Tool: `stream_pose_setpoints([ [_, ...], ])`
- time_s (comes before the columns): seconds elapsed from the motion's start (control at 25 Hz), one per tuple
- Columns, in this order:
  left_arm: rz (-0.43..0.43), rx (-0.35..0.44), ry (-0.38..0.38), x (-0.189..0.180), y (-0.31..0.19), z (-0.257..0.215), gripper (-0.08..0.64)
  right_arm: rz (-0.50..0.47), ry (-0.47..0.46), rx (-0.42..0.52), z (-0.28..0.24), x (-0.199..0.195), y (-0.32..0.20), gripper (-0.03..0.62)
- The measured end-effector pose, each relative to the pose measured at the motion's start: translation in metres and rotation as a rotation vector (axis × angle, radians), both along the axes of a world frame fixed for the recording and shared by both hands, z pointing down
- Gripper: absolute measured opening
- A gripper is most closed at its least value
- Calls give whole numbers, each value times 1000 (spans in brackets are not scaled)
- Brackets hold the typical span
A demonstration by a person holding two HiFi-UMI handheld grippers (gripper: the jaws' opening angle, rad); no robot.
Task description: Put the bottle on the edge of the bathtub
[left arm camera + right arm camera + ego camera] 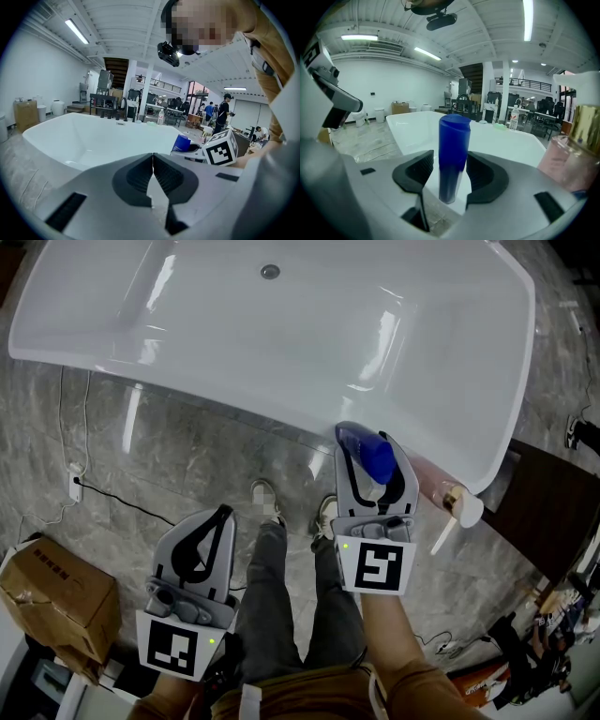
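Standing on the grey marbled floor (178, 456) beside the long white glossy bathtub (511, 381), the person held a claw in each hand; the right claw (375, 442) reached forward to the tub's near rim, its jaws drawn in on the deep-blue cylindrical plastic bottle (378, 457); in the right gripper view that blue bottle (453, 154) stood almost upright between the dark ribbed pads of the right claw (446, 164), its base hanging clear below them, with the bathtub (501, 138) spreading white behind it; just beside, to the right, a pale pink bottle with a gold collar and white cap (569, 157) sat close by the tub's edge, and the head view showed it (459, 502) near the corner of the rim; the left claw (217, 517) hung lower and nearer the body, well apart from the tub; in the left gripper view the left claw (153, 157) had its jaws pressed tip to tip with nothing between them, the bathtub (93, 136) lying beyond; a brown cardboard box (61, 601) rested on the floor at the person's left.
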State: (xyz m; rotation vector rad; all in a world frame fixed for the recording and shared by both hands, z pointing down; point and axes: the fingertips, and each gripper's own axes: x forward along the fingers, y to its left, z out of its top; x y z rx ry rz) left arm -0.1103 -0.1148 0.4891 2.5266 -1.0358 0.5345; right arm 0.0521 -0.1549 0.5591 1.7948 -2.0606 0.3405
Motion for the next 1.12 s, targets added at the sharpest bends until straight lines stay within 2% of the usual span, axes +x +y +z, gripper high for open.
stream_pose_setpoints([
  [1.12, -1, 19, 16, -1, 36, -12, 6, -20, -12, 17, -20, -7, 42, 210],
])
